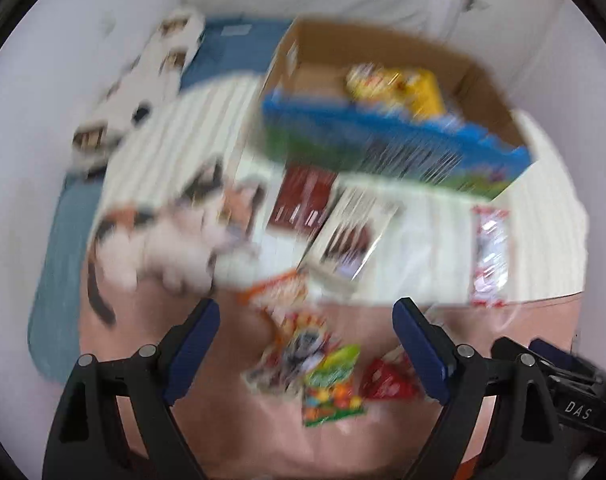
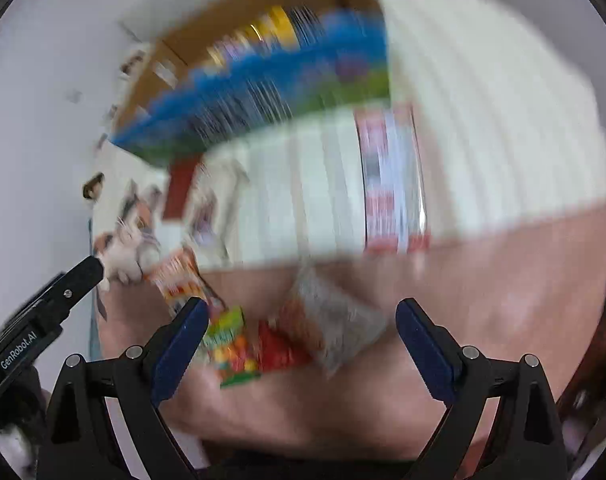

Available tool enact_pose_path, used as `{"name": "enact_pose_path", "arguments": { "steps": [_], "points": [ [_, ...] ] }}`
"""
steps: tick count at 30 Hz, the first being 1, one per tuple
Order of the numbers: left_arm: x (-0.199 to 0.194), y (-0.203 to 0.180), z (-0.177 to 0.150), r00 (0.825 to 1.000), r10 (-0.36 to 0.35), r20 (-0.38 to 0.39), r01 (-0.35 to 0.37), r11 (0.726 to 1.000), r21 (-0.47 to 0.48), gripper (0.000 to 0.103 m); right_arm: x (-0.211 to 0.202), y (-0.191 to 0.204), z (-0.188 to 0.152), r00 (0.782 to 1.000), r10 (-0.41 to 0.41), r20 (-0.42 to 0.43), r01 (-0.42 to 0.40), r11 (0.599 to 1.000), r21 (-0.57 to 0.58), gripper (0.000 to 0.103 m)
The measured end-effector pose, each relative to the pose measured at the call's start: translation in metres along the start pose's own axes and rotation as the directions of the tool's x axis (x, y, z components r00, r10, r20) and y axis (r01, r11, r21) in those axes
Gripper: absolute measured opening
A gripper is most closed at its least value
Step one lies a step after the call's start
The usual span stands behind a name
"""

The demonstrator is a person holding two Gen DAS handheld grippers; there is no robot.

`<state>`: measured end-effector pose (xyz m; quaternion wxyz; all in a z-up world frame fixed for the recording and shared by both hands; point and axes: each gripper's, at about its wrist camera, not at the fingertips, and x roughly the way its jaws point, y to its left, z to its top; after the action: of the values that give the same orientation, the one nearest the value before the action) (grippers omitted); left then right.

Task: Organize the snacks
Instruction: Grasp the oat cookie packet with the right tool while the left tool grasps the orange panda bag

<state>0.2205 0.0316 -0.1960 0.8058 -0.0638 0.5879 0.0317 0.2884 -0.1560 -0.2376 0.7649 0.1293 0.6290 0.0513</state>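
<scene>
- Your left gripper (image 1: 305, 320) has its blue-padded jaws spread wide with nothing between the pads; your right gripper (image 2: 301, 320) stands released and empty as well.
- Both views are smeared by motion blur.
- The snacks lie loose on a soft pink blanket (image 1: 231, 408): a glossy green candy bag (image 1: 331, 384), a red crinkled packet (image 1: 387, 380), and a clear, grainy pouch (image 2: 335, 328) beside them.
- Farther off, an open cardboard box (image 1: 383, 52) with a blue-and-green printed front holds a yellow bag (image 1: 419, 92), resting on ribbed cream bedding (image 1: 175, 144).
</scene>
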Motion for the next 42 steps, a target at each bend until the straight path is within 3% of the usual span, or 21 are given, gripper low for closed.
{"name": "enact_pose_path", "arguments": {
  "steps": [5,9,11,13,18,21,24,26,29,31,33,36,38,42],
  "points": [
    [0.060,0.024,-0.030,0.984,0.005,-0.175,-0.020,0.996,-0.082,0.089,0.045,0.009,-0.016,0.991,-0.127,-0.047,0.119,0.982,-0.149,0.097],
    [0.093,0.029,-0.046,0.965,0.017,-0.263,-0.041,0.995,-0.086,0.089,0.072,0.021,-0.016,0.967,-0.253,-0.033,0.230,0.921,-0.316,0.092],
    [0.101,0.031,-0.050,0.957,-0.018,-0.291,-0.016,0.993,-0.116,0.089,0.084,0.025,-0.015,0.959,-0.279,-0.044,0.244,0.898,-0.367,0.072],
    [0.106,0.031,-0.051,0.953,-0.035,-0.302,-0.004,0.992,-0.129,0.089,0.096,0.032,-0.016,0.956,-0.285,-0.073,0.229,0.877,-0.423,0.061],
    [0.112,0.026,-0.049,0.951,-0.045,-0.306,0.007,0.992,-0.124,0.089,0.124,0.053,-0.032,0.922,-0.366,-0.124,0.230,0.778,-0.585,0.063],
    [0.116,0.024,-0.045,0.946,-0.068,-0.317,0.023,0.989,-0.143,0.089,0.140,0.061,-0.040,0.902,-0.418,-0.109,0.259,0.724,-0.639,0.068],
    [0.120,0.021,-0.034,0.944,-0.083,-0.319,0.038,0.989,-0.146,0.089,0.147,0.062,-0.041,0.904,-0.412,-0.117,0.258,0.743,-0.618,0.067],
    [0.121,0.021,-0.028,0.942,-0.102,-0.320,0.052,0.986,-0.160,0.089,0.145,0.056,-0.029,0.924,-0.362,-0.121,0.244,0.804,-0.542,0.061],
    [0.126,0.025,-0.019,0.935,-0.135,-0.327,0.066,0.975,-0.214,0.089,0.134,0.029,-0.008,0.957,-0.253,-0.140,0.199,0.929,-0.313,0.057],
    [0.131,0.032,-0.012,0.930,-0.171,-0.326,0.078,0.958,-0.277,0.089,0.129,-0.001,0.005,0.977,-0.153,-0.151,0.141,0.987,-0.081,0.057],
    [0.141,0.038,-0.006,0.917,-0.220,-0.334,0.099,0.934,-0.343,0.089,0.129,-0.020,0.009,0.984,-0.079,-0.161,0.091,0.993,0.071,0.060],
    [0.158,0.039,0.001,0.899,-0.252,-0.358,0.104,0.917,-0.386,0.089,0.135,-0.020,0.012,0.981,-0.058,-0.186,0.077,0.993,0.094,0.072],
    [0.167,0.037,0.006,0.900,-0.239,-0.364,0.090,0.920,-0.382,0.089,0.138,-0.014,0.013,0.978,-0.063,-0.198,0.079,0.994,0.076,0.080],
    [0.174,0.019,0.017,0.918,-0.173,-0.357,0.066,0.954,-0.292,0.084,0.146,0.012,0.016,0.967,-0.129,-0.220,0.133,0.991,0.003,0.080]
  ]
}}
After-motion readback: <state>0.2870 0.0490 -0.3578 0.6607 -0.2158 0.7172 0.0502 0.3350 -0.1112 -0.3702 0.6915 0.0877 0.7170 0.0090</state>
